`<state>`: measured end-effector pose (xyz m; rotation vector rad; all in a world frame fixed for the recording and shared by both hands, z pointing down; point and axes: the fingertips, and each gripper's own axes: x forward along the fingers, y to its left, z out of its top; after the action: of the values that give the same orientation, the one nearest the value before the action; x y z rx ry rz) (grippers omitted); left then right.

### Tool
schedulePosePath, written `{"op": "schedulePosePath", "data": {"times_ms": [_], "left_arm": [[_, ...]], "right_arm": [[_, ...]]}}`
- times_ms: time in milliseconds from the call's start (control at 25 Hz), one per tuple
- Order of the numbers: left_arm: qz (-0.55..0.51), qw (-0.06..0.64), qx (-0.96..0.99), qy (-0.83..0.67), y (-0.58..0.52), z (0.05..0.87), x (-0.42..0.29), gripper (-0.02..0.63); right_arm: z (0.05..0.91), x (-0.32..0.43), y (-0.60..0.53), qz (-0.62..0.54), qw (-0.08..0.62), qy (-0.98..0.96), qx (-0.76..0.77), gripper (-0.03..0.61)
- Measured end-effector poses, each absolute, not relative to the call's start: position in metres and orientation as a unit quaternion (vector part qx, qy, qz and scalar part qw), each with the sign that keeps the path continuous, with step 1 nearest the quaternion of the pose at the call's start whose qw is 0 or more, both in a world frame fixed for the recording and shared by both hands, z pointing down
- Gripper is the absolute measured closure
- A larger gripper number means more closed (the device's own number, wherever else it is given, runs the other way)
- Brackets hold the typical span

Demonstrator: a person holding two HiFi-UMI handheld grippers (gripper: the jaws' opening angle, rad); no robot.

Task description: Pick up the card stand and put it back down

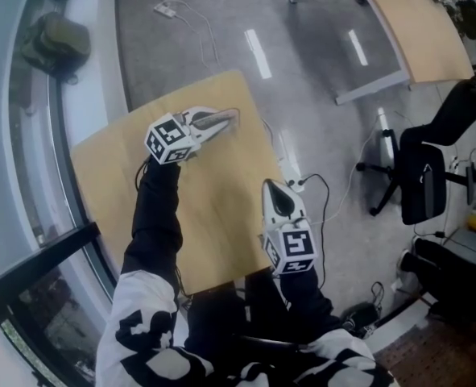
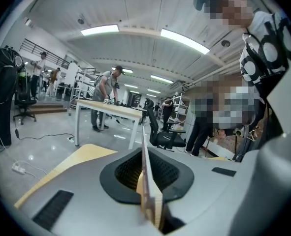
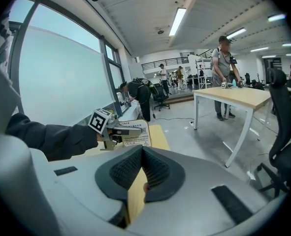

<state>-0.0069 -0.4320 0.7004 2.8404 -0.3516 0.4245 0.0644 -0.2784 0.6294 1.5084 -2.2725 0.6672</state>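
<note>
Holds right tool [image 1: 276, 190] shut, empty, idle at desk's [image 1: 141, 192] right edge, out of the way; clamps left tool [image 1: 215, 122] tight on card stand [image 3: 135, 137] near far edge, low, seemingly for setting down.

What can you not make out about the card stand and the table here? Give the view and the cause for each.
1. Print on the card stand: right gripper view, too small; left gripper view, seen edge-on.
2. Whether the stand's foot touches the table: head view, the left tool covers it.
3. The table's right corner: head view, under the right tool.
</note>
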Motion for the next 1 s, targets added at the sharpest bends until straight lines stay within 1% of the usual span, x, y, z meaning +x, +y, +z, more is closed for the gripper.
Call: {"op": "schedulePosePath", "data": {"times_ms": [80, 280, 320, 400, 440, 600, 840, 1000], "left_arm": [[0.143, 0.112, 0.975, -0.129, -0.433, 0.701, -0.004, 0.588], [0.154, 0.106, 0.971, -0.151, -0.438, 0.695, -0.010, 0.554], [0.155, 0.106, 0.970, -0.157, -0.439, 0.693, -0.013, 0.540], [0.158, 0.107, 0.967, -0.169, -0.441, 0.690, -0.019, 0.473], [0.159, 0.107, 0.966, -0.175, -0.441, 0.688, -0.022, 0.450], [0.158, 0.111, 0.959, -0.207, -0.441, 0.678, -0.035, 0.415], [0.158, 0.120, 0.951, -0.239, -0.406, 0.670, -0.049, 0.407], [0.147, 0.121, 0.938, -0.288, -0.384, 0.653, -0.061, 0.407]], "right_arm": [[0.630, 0.068, -0.273, 0.234, 0.170, -0.796, 0.531, 0.557], [0.620, 0.065, -0.264, 0.230, 0.173, -0.801, 0.525, 0.557], [0.618, 0.065, -0.263, 0.229, 0.173, -0.802, 0.524, 0.557], [0.614, 0.066, -0.260, 0.226, 0.174, -0.804, 0.522, 0.557], [0.612, 0.066, -0.258, 0.225, 0.175, -0.804, 0.522, 0.557], [0.606, 0.074, -0.251, 0.225, 0.177, -0.803, 0.522, 0.557], [0.601, 0.078, -0.243, 0.223, 0.164, -0.811, 0.516, 0.557], [0.585, 0.078, -0.241, 0.215, 0.148, -0.822, 0.506, 0.557]]}}
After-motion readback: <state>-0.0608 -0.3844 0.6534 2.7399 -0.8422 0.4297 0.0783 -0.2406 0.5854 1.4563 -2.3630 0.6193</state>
